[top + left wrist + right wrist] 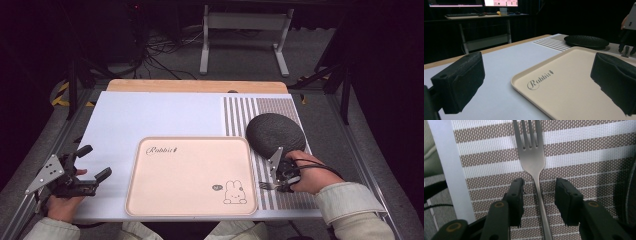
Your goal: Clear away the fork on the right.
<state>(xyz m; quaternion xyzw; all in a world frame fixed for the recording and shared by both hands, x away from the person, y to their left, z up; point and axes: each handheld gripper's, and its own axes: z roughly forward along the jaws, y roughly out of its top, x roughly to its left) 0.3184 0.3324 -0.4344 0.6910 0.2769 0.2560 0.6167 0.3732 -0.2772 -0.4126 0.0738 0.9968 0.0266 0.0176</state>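
Lying on the striped placemat (584, 162), one fork (534, 162) sat between the right gripper (539, 195)'s jaws, pads apart from its handle. One black plate (275, 131) lay at 12 o'clock, one beige tray (190, 175) at 9. The left gripper (92, 162) stood wide, empty

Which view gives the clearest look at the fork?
The right gripper view: the fork lies on the striped mat between the open jaws, tines and handle sharp. The high view shows it small by the right gripper. The left gripper view leaves it unclear.
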